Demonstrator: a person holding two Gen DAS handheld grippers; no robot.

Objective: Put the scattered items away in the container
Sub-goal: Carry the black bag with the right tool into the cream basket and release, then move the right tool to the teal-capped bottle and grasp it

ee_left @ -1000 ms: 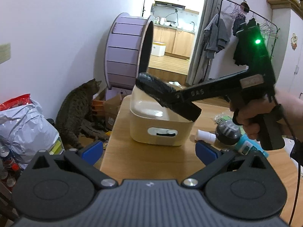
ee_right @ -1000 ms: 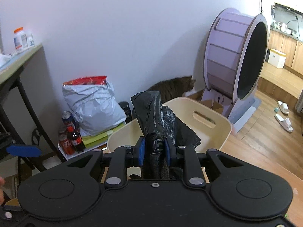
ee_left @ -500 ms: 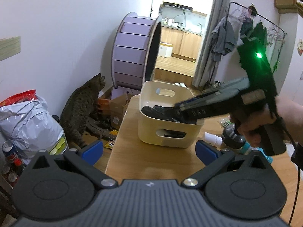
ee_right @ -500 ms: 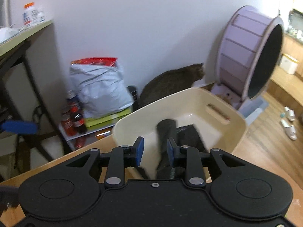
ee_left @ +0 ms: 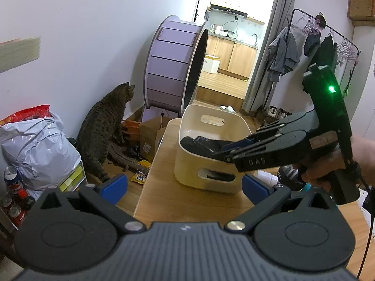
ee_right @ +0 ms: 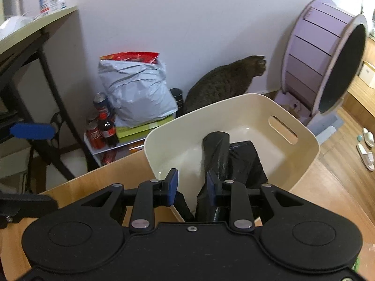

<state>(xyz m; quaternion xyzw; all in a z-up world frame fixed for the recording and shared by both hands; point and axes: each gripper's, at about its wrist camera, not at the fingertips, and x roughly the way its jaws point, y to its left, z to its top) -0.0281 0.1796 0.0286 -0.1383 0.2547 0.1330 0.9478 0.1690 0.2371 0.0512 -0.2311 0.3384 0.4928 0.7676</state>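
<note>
A cream plastic bin point(ee_left: 212, 175) with handle slots stands on the wooden table point(ee_left: 178, 203); it also shows in the right wrist view point(ee_right: 234, 107). A black roll of plastic bags point(ee_right: 222, 154) lies inside it, also seen in the left wrist view point(ee_left: 201, 144). My right gripper point(ee_right: 191, 185) is open at the bin's near rim, its right pad against the roll; it shows in the left wrist view point(ee_left: 230, 152). My left gripper point(ee_left: 185, 185) is open and empty, short of the bin. A white tube and a dark round item point(ee_left: 287, 178) lie right of the bin, mostly hidden.
A tabby cat point(ee_left: 103, 131) sits on the floor beside a purple cat wheel point(ee_left: 173, 65). A grey bag point(ee_left: 35, 147), soda cans and cardboard boxes crowd the floor left of the table. A desk point(ee_right: 28, 35) stands at left.
My right gripper lowered the black roll into the bin and opened, letting it go. The left gripper tilted up and stayed open.
</note>
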